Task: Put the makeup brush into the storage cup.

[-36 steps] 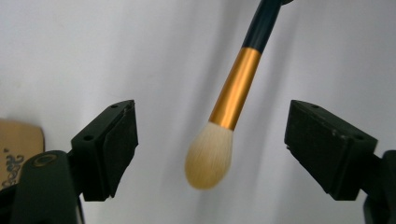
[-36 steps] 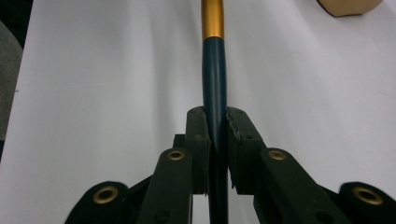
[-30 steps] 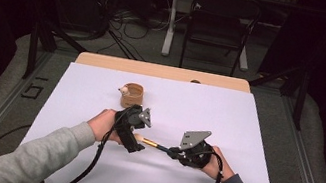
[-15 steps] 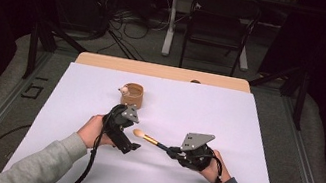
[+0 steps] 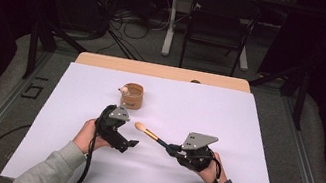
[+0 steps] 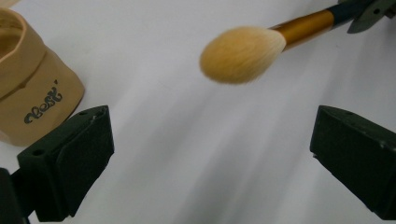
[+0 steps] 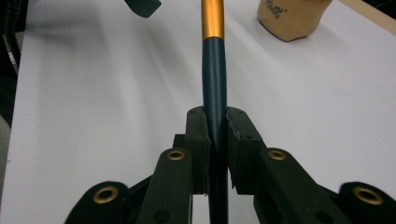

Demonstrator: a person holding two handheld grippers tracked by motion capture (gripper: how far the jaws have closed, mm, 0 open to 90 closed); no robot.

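Observation:
A makeup brush (image 5: 152, 135) with a fluffy tan head, gold ferrule and dark handle is held just above the white table cover. My right gripper (image 5: 173, 149) is shut on the handle; in the right gripper view the jaws (image 7: 215, 122) clamp the dark handle (image 7: 214, 70). My left gripper (image 5: 125, 140) sits left of the brush head, open and holding nothing. In the left gripper view the brush head (image 6: 243, 54) hangs beyond and between the wide-apart jaws of the left gripper (image 6: 210, 126), apart from both. A tan cup (image 5: 132, 96) stands farther back.
The cup (image 6: 28, 88) carries dark lettering and holds a small pale item at its rim (image 5: 123, 89). The white cover (image 5: 244, 136) spans the table, with a wooden edge (image 5: 164, 72) at the back. A chair and cables lie beyond the table.
My left gripper has drawn back to the left and towards the person, away from the brush head, which now shows free. The right gripper has kept its hold and barely moved.

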